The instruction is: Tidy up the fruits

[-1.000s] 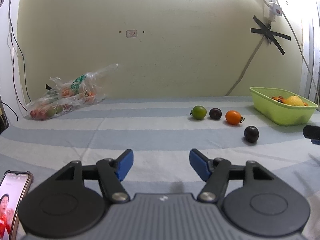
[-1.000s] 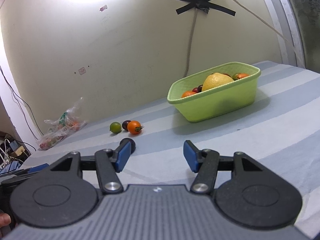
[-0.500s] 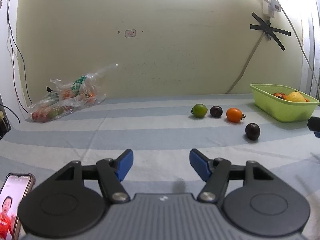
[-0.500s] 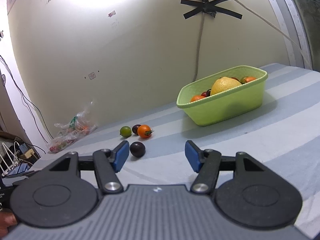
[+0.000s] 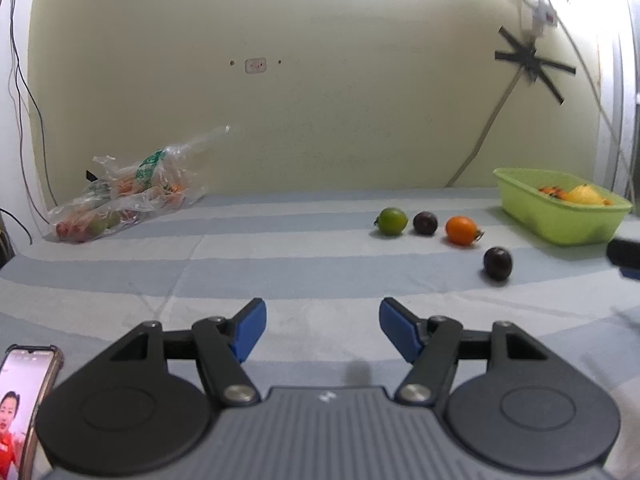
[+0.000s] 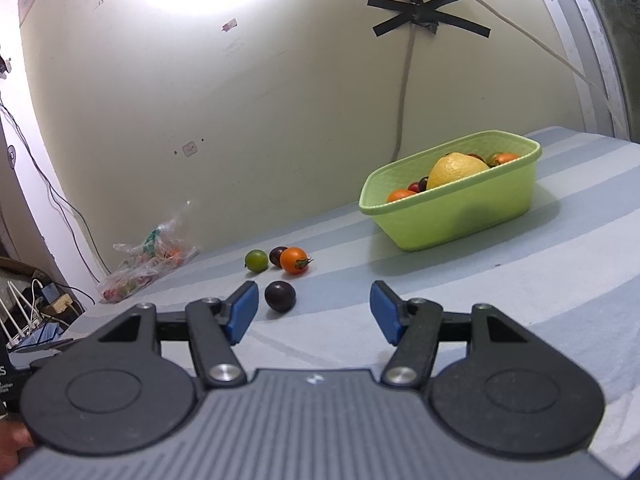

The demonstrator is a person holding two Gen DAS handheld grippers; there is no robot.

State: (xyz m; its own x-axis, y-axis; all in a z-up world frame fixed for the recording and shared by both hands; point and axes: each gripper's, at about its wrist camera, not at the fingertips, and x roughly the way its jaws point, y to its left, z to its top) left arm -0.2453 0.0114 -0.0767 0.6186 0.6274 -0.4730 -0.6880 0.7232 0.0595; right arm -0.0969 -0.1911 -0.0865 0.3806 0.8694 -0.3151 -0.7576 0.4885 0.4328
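Left gripper (image 5: 322, 330): jaws apart, nothing between the blue pads. Ahead and to its right, loose on the striped cloth (image 5: 280, 264) — green fruit (image 5: 392, 221), dark fruit (image 5: 425, 223), orange fruit (image 5: 462, 230), nearer dark fruit (image 5: 497, 263). Farther right, green basket (image 5: 560, 220), partly cut off at the frame edge; contents mostly hidden by its wall.

Right gripper (image 6: 313, 312): jaws apart, empty; nearer dark fruit just beyond its left pad, not touching. Plastic bag (image 5: 124, 200) far left — contents blurred. Phone (image 5: 24, 400) cropped at lower left.
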